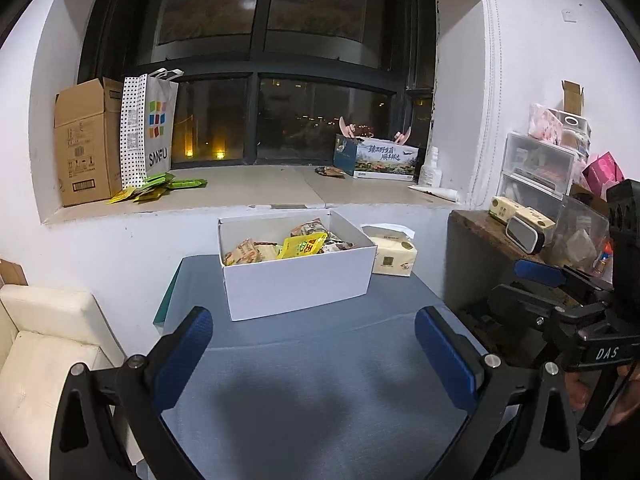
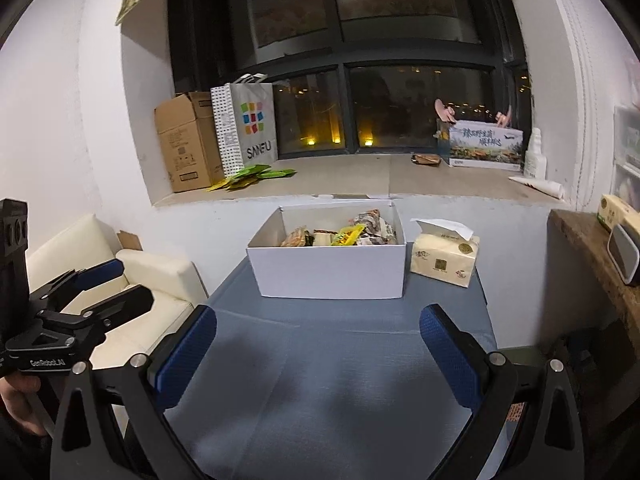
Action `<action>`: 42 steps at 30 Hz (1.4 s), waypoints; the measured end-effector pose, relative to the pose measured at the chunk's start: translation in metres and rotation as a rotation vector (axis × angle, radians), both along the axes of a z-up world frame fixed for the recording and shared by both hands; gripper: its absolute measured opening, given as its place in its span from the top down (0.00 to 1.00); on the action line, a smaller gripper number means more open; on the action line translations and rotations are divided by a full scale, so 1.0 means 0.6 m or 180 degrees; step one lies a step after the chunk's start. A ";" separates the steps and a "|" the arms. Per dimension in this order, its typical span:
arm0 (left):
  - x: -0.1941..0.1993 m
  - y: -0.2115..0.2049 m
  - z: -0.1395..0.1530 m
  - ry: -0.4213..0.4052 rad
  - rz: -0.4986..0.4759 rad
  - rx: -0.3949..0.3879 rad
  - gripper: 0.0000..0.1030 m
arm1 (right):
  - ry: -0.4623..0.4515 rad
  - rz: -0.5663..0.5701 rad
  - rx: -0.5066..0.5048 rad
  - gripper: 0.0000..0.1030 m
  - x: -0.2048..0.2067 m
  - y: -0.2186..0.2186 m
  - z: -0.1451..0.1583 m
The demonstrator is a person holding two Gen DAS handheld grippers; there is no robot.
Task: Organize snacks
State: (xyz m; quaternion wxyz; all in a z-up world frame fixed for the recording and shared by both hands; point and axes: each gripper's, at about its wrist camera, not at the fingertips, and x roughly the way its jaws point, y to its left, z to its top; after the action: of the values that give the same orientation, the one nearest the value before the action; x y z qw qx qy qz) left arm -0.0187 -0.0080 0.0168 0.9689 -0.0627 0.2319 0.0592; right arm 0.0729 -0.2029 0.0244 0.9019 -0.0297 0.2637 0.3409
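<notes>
Left gripper (image 1: 314, 354) and right gripper (image 2: 318, 354): both spread wide, holding nothing, above the near edge of the blue surface (image 1: 320, 360). White box (image 1: 298, 280) of snack packets (image 1: 302, 245) at far edge; tissue pack (image 1: 394, 255) just beside it.

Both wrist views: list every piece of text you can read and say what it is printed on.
"SANFU": on the shopping bag on the windowsill.
"DAS": on the right gripper, seen from the left wrist view.
"GenRobot.AI": on the left gripper, seen from the right wrist view.
Print on the cardboard box, scenic box, tissue pack and snack packets: too small or blurred.
</notes>
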 end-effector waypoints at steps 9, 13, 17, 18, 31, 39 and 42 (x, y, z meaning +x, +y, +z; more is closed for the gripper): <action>0.010 0.009 -0.002 0.0045 0.0012 -0.0071 0.00 | 0.0008 0.0020 -0.0027 0.00 -0.002 0.007 -0.001; 0.009 0.007 -0.002 0.0038 -0.0013 -0.0085 0.00 | 0.0021 0.0016 -0.0028 0.00 0.001 0.005 -0.002; 0.010 0.005 -0.003 0.0048 -0.0020 -0.0089 0.00 | 0.0023 0.0012 -0.0032 0.00 0.001 0.005 -0.001; 0.010 0.005 -0.003 0.0048 -0.0023 -0.0093 0.00 | 0.0021 0.0013 -0.0035 0.00 0.001 0.005 -0.001; 0.014 0.006 -0.004 0.0068 -0.0044 -0.0102 0.00 | 0.0056 0.0025 -0.0024 0.00 0.003 0.003 -0.004; 0.012 0.003 -0.006 0.0078 -0.0040 -0.0093 0.00 | 0.0056 0.0028 -0.0025 0.00 0.000 0.004 -0.005; 0.013 0.002 -0.006 0.0081 -0.0044 -0.0095 0.00 | 0.0062 0.0035 -0.0027 0.00 0.000 0.004 -0.005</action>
State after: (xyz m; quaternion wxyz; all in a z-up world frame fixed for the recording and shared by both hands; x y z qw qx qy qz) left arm -0.0112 -0.0068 0.0132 0.9652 -0.0748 0.2455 0.0498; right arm 0.0730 -0.2006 0.0214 0.8972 -0.0316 0.2738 0.3451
